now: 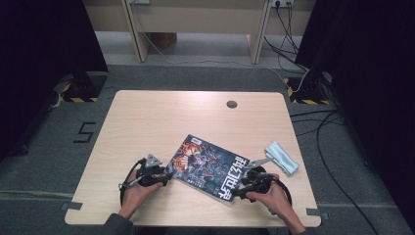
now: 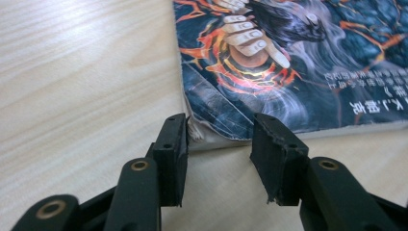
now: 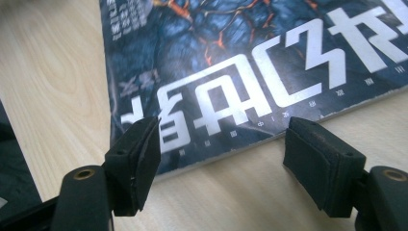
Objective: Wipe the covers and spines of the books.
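At opposite near corners of the book (image 1: 209, 167), both grippers poised, no grip yet made.
Left gripper (image 2: 219, 144) stands with jaws apart, straddling the book's worn corner (pads not pressing it); right gripper (image 3: 222, 159) likewise gapes wide before the title edge. Book lies closed, flat and askew on the table (image 1: 147, 117), with a folded cloth (image 1: 282, 157) just beyond its far right corner. Judged progress: approach done; grasping and whatever handling follows remain.

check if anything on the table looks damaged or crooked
The book has a worn near corner: in the left gripper view its cover is creased and the page edges are frayed. It also lies askew to the table edges. The folded cloth looks fine.
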A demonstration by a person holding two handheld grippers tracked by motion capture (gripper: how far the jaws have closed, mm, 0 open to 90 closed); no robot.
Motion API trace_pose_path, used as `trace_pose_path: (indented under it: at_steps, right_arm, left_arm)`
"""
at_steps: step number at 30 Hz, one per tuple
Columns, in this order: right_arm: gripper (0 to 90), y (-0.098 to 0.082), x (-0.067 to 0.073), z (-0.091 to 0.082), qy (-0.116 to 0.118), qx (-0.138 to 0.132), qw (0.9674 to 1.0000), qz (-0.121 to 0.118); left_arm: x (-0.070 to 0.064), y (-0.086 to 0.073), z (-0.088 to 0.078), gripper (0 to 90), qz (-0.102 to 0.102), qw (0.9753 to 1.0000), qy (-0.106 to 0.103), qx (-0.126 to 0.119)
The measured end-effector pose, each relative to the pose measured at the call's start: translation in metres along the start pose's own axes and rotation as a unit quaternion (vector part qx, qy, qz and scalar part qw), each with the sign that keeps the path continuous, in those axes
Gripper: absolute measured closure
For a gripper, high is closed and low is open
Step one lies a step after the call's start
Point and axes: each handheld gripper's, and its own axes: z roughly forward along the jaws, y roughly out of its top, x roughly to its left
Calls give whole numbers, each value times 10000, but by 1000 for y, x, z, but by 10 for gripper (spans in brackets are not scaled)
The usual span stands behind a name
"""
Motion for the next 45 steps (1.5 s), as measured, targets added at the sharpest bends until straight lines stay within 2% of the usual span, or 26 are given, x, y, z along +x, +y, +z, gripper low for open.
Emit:
trace_pose_path:
  at_steps: [3,5,7,10,15,19,22,26,29,31,34,37,42,45]
  right_arm:
    - [303,2,6,2,-66,135,9998,-151]
    - [366,3,3,-1,-30,138,9998,-139]
    - [353,3,-1,-5,-87,72,9999,-85]
    - [342,5,-10,-12,-214,-169,9996,-37]
    - [341,12,-27,-17,-413,-461,9981,35]
    - [334,20,-37,-14,-520,-524,9973,56]
    - [328,27,-46,-9,-566,-545,9969,77]
    - [320,38,-57,0,-619,-519,9966,150]
    - [308,46,-62,6,-522,-501,9971,214]
    - [281,52,-64,12,-465,-409,9980,157]
    - [279,56,-64,20,-453,-357,9983,113]
    - [277,57,-63,20,-401,-302,9987,127]
    - [354,52,-62,18,155,-326,9988,321]
    - [362,52,-60,20,348,-325,9982,358]
  left_arm:
    - [5,3,2,552,-138,9999,38,-38]
    - [6,3,2,518,-200,9998,49,-42]
    - [6,2,0,487,-237,9997,56,-49]
    - [3,0,-7,442,-345,9993,13,-129]
    - [-11,-8,-21,424,-310,9992,-171,-171]
    - [-28,-14,-26,404,-275,9988,-383,-130]
    - [-38,-19,-23,391,-350,9973,-649,-27]
    - [-48,-17,-11,386,-235,9970,-728,69]
    - [-53,-11,-5,385,-165,9971,-742,70]
    - [-54,-10,-3,386,-138,9972,-734,56]
    - [-51,-7,0,394,-221,9970,-744,10]
    - [-47,-6,2,398,-311,9964,-788,-23]
    - [-43,-2,5,387,-328,9969,-712,-30]
    - [-40,-2,5,392,-417,9962,-764,-50]
